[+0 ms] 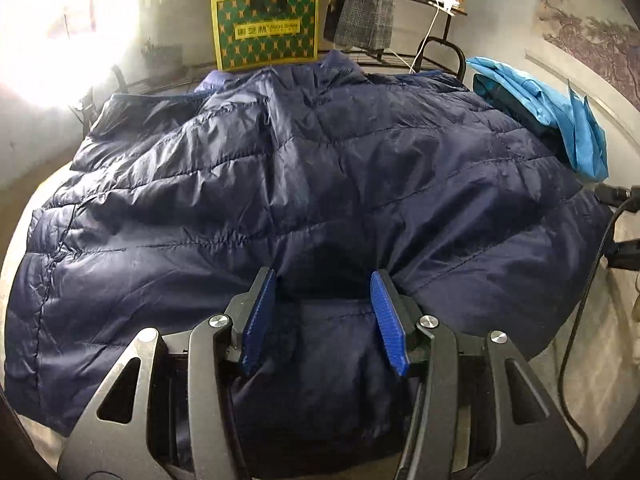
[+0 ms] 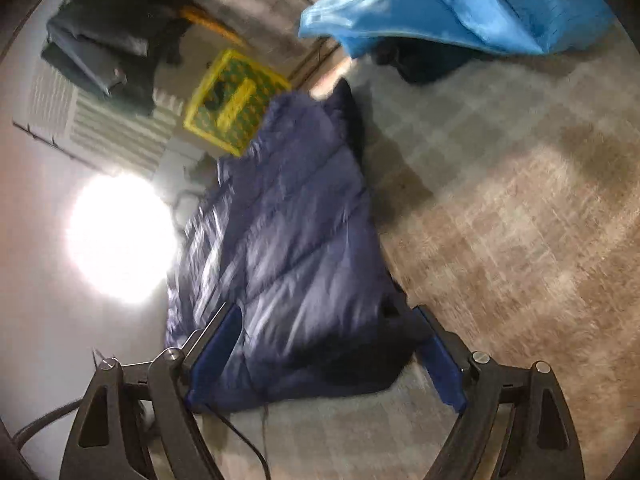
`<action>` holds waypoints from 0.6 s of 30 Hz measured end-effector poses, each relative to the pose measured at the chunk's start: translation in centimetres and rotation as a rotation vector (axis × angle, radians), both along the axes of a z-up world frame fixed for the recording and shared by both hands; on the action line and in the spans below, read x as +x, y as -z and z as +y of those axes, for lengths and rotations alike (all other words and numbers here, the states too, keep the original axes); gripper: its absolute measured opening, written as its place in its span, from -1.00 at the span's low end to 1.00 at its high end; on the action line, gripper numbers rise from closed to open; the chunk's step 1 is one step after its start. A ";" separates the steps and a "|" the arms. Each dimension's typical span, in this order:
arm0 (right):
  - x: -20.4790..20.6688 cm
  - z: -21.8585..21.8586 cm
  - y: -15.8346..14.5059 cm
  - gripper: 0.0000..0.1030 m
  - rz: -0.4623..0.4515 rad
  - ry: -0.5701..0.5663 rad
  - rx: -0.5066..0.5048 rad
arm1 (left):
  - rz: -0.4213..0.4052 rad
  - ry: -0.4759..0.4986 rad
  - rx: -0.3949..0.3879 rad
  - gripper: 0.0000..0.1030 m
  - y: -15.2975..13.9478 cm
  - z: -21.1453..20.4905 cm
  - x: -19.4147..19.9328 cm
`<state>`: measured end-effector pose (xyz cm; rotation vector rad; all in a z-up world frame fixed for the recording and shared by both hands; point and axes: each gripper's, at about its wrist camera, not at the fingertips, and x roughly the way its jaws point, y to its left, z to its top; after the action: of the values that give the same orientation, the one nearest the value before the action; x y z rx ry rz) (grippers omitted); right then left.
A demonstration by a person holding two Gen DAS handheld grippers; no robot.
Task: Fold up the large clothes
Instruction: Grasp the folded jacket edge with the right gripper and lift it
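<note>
A large navy quilted down jacket point(image 1: 304, 184) lies spread on the bed, collar at the far side. My left gripper point(image 1: 324, 280) is open, its blue pads point(image 1: 260, 320) astride the jacket's near hem fabric, which bulges between them. In the right wrist view the same jacket point(image 2: 288, 248) lies along the left of the bed. My right gripper point(image 2: 324, 320) is wide open over its near corner, with the fabric between the blue pads point(image 2: 218, 348). This view is motion-blurred.
A folded light-blue garment point(image 1: 560, 112) lies at the bed's far right, and shows in the right wrist view point(image 2: 460, 4). A yellow-green patterned box point(image 1: 266, 28) stands behind the bed. A clothes rack with hanging garments point(image 1: 368, 4), a bright lamp point(image 1: 52, 36) and black cables point(image 1: 592, 280) are nearby.
</note>
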<state>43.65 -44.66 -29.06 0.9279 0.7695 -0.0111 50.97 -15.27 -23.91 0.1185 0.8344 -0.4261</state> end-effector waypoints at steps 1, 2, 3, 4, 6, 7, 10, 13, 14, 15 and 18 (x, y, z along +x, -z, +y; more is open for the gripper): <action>0.3 0.3 0.1 0.70 -0.003 0.003 -0.002 | 0.013 0.003 -0.001 -0.01 -0.1 0.1 0.1; 0.4 0.5 0.1 0.61 -0.007 0.010 -0.008 | 0.026 0.006 -0.002 -0.01 -0.2 0.1 0.3; 0.6 0.7 0.1 0.54 -0.009 0.012 -0.009 | 0.052 0.005 -0.004 -0.01 -0.6 0.3 0.6; 0.7 0.8 0.2 0.50 -0.007 0.009 -0.003 | 0.071 -0.003 -0.014 -0.01 -1.0 0.4 0.8; 0.9 1.0 0.3 0.50 -0.023 0.013 0.011 | 0.053 -0.040 -0.075 -0.01 -3.1 1.2 1.3; 0.9 1.1 0.4 0.53 -0.028 0.018 0.010 | 0.037 -0.054 -0.090 -0.01 -3.9 1.5 1.5; 0.9 0.9 0.7 0.56 -0.042 0.042 0.017 | -0.029 -0.137 -0.078 -0.01 -6.2 1.6 3.6; 1.1 1.1 0.5 0.52 -0.042 0.062 0.009 | -0.046 -0.217 -0.080 -0.01 -6.8 1.1 6.5; 1.3 1.3 0.3 0.35 -0.047 0.061 0.003 | -0.051 -0.233 -0.078 -0.01 -6.8 1.0 7.1; 1.7 1.2 0.1 0.22 -0.047 0.054 -0.008 | -0.057 -0.251 -0.067 -0.01 -6.6 0.5 8.0; 2.0 1.5 -0.6 -0.33 -0.051 0.033 -0.050 | -0.069 -0.269 -0.009 -0.01 -5.2 -1.1 9.9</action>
<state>45.64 -43.21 -28.50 0.8898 0.7037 -0.0356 60.91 -16.39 -18.73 0.0113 0.7675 -0.1720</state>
